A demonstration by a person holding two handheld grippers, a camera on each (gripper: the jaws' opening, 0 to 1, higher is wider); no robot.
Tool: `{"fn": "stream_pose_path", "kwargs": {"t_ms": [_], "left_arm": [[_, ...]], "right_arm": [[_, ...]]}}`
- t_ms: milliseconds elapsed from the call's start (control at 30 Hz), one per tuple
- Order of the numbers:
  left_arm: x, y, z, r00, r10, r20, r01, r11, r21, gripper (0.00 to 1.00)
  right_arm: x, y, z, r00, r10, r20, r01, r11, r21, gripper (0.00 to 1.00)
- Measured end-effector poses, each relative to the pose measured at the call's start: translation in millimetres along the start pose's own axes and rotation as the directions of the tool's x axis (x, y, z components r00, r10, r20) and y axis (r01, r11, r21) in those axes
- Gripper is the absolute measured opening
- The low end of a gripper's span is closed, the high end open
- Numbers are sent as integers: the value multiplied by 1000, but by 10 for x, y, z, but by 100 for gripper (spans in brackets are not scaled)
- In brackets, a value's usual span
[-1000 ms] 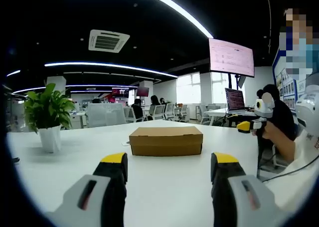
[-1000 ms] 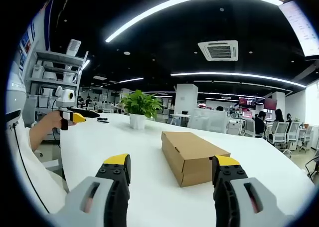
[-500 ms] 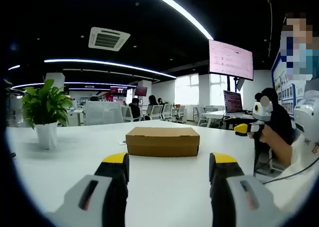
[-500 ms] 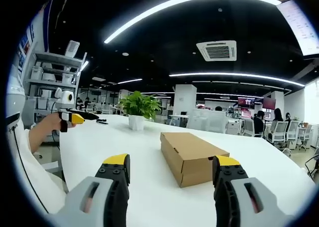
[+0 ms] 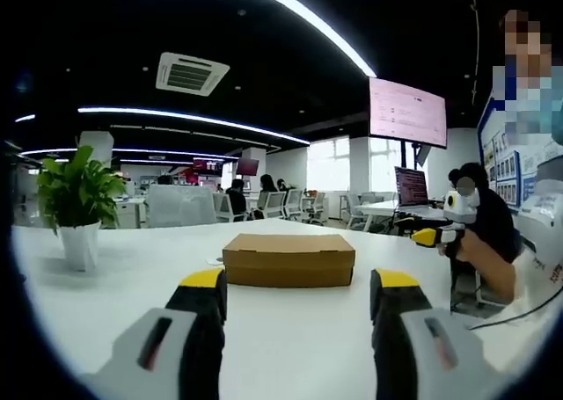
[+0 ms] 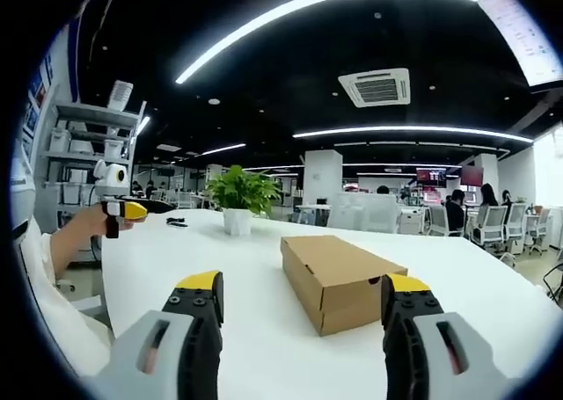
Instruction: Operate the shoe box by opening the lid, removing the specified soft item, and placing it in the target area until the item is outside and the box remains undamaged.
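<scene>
The closed cardboard shoe box (image 5: 288, 260), plain brown and rectangular, lies on a smooth white table (image 5: 290, 330). The left gripper view faces its long side; the right gripper view sees its short end and lid. A potted plant (image 6: 238, 200) stands beyond the box. The left gripper (image 5: 297, 303) and the right gripper (image 6: 302, 308) both gape wide, empty, short of the box.

Potted plant (image 5: 77, 208) on white table (image 5: 290, 330), wall screen (image 5: 406, 112) overhead, office chairs (image 6: 493, 233) behind
</scene>
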State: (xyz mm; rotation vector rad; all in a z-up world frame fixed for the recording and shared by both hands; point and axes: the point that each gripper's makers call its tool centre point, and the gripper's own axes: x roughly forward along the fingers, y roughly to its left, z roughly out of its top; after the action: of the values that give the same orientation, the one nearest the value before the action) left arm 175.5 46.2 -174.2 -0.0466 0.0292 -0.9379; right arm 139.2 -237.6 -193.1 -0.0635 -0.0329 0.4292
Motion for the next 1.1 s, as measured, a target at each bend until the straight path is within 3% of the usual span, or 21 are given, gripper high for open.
{"fn": "stream_pose_path", "kwargs": {"t_ms": [233, 300, 400, 500, 567, 800, 1100], "left_arm": [[86, 116, -6, 999, 31, -10, -31, 999, 34, 74], [100, 158, -11, 999, 35, -12, -35, 999, 31, 75], [107, 201, -1, 999, 31, -11, -31, 1000, 6, 62], [144, 192, 11, 1000, 19, -8, -19, 1000, 18, 77], [152, 231, 9, 1000, 21, -14, -21, 999, 38, 74], [181, 418, 97, 1000, 23, 0, -23, 1000, 7, 78], [243, 535, 71, 998, 40, -40, -37, 996, 78, 75]], "right_arm": [[91, 85, -32, 1000, 13, -4, -13, 1000, -4, 75], [103, 113, -35, 1000, 23, -10, -23, 1000, -1, 70], [131, 120, -29, 1000, 20, -15, -20, 1000, -15, 74], [141, 113, -6, 1000, 19, -12, -19, 1000, -9, 76], [151, 107, 4, 1000, 19, -12, -19, 1000, 5, 76], [192, 105, 43, 1000, 13, -13, -13, 1000, 10, 78], [232, 34, 120, 1000, -22, -9, 22, 1000, -12, 79]]}}
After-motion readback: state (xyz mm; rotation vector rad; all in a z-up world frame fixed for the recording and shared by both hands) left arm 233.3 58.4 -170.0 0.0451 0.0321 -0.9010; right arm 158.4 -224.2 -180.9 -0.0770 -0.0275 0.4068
